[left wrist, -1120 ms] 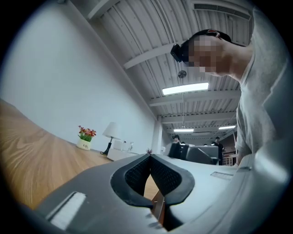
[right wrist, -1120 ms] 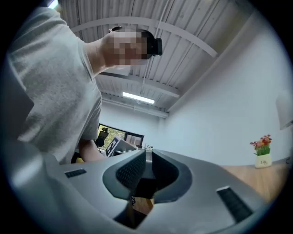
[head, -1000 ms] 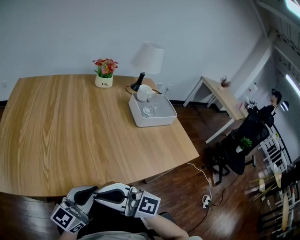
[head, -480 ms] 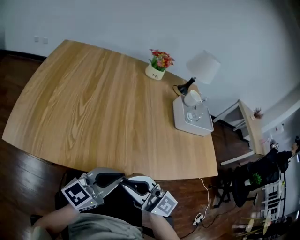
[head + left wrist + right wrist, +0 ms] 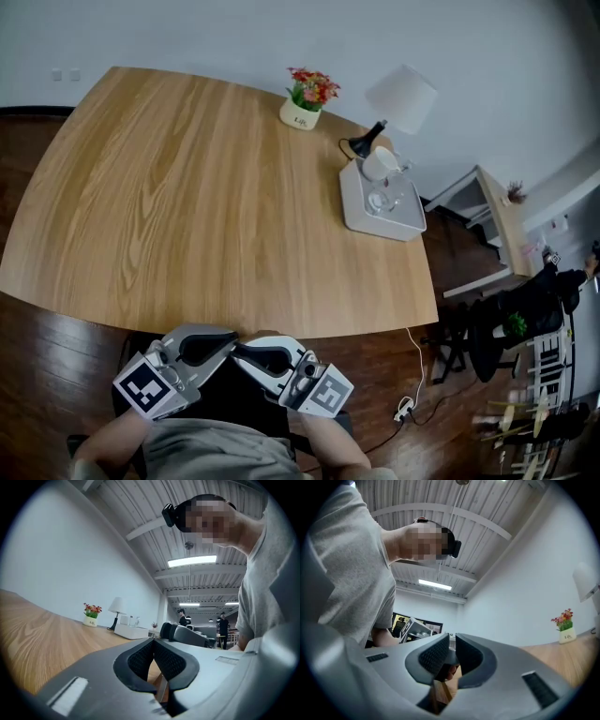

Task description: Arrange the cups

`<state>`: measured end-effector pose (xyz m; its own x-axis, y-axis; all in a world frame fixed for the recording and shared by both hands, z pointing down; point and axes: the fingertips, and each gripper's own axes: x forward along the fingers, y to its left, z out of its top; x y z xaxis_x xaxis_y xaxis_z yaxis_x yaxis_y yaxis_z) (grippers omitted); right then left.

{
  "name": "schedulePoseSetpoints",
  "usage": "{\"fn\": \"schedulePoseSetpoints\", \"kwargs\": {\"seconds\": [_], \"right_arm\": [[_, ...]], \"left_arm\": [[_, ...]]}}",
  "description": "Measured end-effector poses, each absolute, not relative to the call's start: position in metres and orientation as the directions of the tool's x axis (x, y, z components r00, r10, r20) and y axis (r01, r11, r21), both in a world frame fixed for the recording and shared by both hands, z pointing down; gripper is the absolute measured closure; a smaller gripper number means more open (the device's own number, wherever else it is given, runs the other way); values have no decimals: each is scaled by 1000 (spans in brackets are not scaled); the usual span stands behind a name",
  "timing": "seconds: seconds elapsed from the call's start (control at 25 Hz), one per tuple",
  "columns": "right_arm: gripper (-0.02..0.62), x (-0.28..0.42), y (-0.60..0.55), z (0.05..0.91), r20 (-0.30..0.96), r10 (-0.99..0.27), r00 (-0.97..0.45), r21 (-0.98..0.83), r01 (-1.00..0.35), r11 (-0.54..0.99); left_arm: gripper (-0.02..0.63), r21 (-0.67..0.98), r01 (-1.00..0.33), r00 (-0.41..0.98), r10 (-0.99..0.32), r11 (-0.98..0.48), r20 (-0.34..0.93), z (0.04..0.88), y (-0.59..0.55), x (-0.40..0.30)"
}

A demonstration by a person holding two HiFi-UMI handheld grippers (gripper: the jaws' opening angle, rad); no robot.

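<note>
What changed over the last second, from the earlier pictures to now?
Only the head view swung, so the table sits differently in the picture. Nothing was gripped or released. The left tool and right tool stay shut and empty, close together short of the table's near edge. The white cup and glass stay in the tray beside the lamp.

An open-plan office or lab: strip lights (image 5: 192, 561) on a bare ribbed ceiling (image 5: 140, 498), a side desk (image 5: 502, 220), a black office chair (image 5: 478, 339), 2 people (image 5: 222, 621) standing far back
</note>
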<state>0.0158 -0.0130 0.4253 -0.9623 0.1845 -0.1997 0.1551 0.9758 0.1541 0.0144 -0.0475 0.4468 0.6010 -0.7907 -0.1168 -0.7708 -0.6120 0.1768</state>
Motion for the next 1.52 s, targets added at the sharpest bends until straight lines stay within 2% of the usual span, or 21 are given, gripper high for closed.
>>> {"fn": "schedulePoseSetpoints", "kwargs": {"seconds": [0.28, 1.52], "right_arm": [[554, 17, -10, 431, -185, 187, -965, 186, 153, 971], [561, 27, -11, 438, -150, 192, -970, 188, 163, 969]], "left_arm": [[606, 160, -780, 606, -794, -605, -47, 465, -45, 18], [606, 138, -780, 612, -790, -610, -35, 466, -49, 29]]}}
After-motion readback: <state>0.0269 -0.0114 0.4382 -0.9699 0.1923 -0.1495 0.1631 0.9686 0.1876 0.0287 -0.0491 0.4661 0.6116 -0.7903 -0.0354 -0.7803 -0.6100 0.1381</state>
